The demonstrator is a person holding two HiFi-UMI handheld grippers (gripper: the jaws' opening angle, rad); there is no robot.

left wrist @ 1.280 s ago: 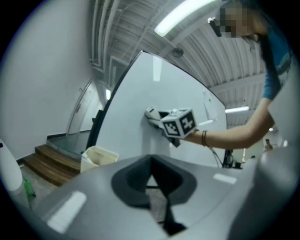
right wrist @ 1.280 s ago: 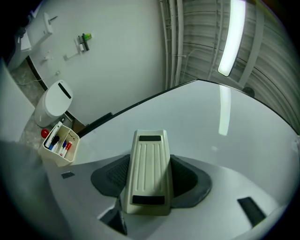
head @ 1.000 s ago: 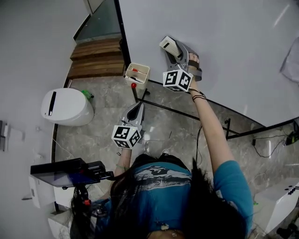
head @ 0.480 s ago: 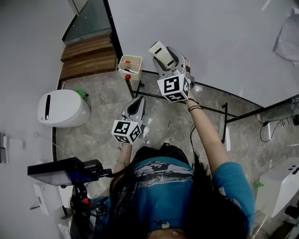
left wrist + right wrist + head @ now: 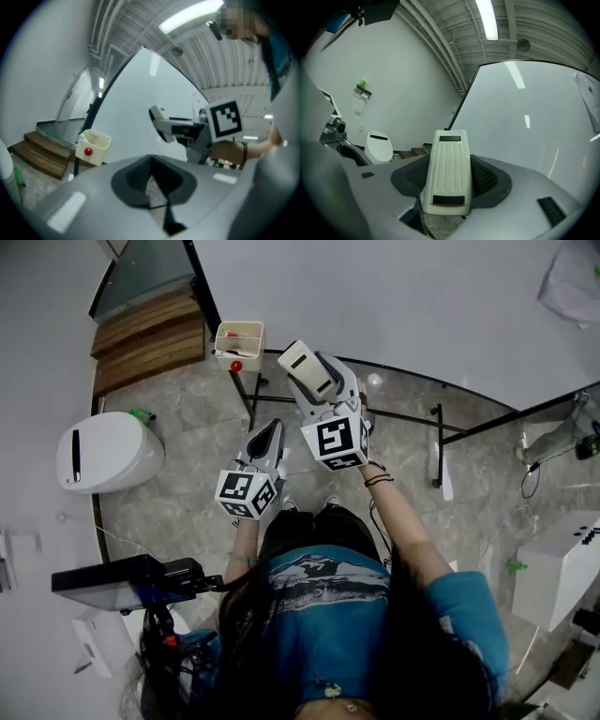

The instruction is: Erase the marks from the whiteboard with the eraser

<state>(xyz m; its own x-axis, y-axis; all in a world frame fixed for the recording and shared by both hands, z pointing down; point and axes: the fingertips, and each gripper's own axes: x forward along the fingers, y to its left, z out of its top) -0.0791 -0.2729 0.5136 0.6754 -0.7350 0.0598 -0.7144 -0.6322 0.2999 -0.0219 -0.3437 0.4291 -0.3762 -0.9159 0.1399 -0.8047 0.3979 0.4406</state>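
Note:
A cream ribbed eraser (image 5: 302,365) (image 5: 449,172) sits clamped in my right gripper (image 5: 326,377) (image 5: 449,187), which is shut on it and held off the whiteboard (image 5: 403,296) (image 5: 534,126). The part of the board that I see shows no marks. My left gripper (image 5: 271,432) (image 5: 152,180) hangs lower and to the left, over the floor, with its jaws shut on nothing. In the left gripper view the eraser (image 5: 158,118) points toward the board (image 5: 136,93).
A small cream tray (image 5: 238,341) (image 5: 93,145) with red-tipped items hangs on the board's black frame. Wooden steps (image 5: 150,329) and a white bin (image 5: 103,451) lie to the left. A black device on a stand (image 5: 131,582) is at my lower left. A pale cloth (image 5: 572,277) hangs at the board's upper right.
My right gripper has drawn the eraser back from the board, down and leftward. The left gripper has barely shifted.

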